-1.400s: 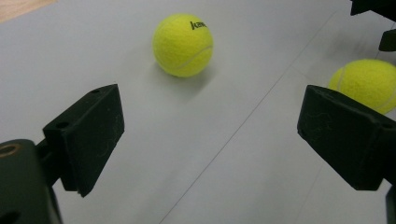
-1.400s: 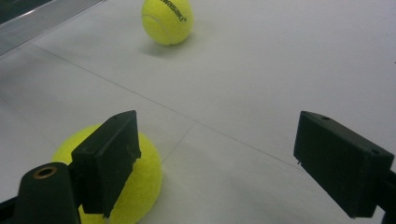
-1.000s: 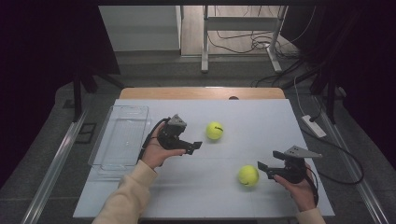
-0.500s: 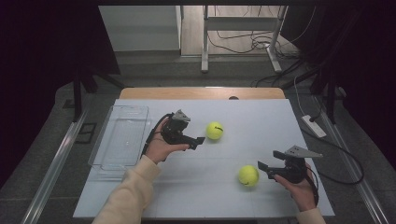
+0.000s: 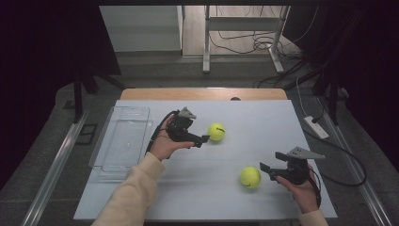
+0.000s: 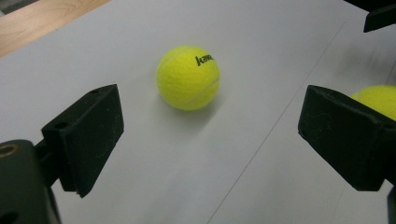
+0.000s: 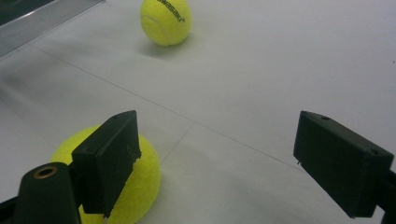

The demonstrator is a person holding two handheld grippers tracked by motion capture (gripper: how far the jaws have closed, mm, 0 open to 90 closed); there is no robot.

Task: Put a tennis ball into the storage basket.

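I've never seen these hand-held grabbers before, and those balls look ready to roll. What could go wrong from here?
The left gripper is open, its jaws beside the far tennis ball; a nudge from a jaw tip could roll it away across the smooth table. The right gripper is open too, with the near tennis ball off to one side of a jaw rather than between them, so closing now would probably miss or push it.

A: Left claw [image 5: 203, 140]?
B: Black body, two blocky matte jaws with small screw holes, brass-coloured insert behind one jaw, grey three-cornered plate on top, black cable trailing from its rear. Cream sleeve [image 5: 129, 192] behind it.
A: Right claw [image 5: 263, 168]?
B: Same black build, grey plate above, brass insert, black cable trailing behind.
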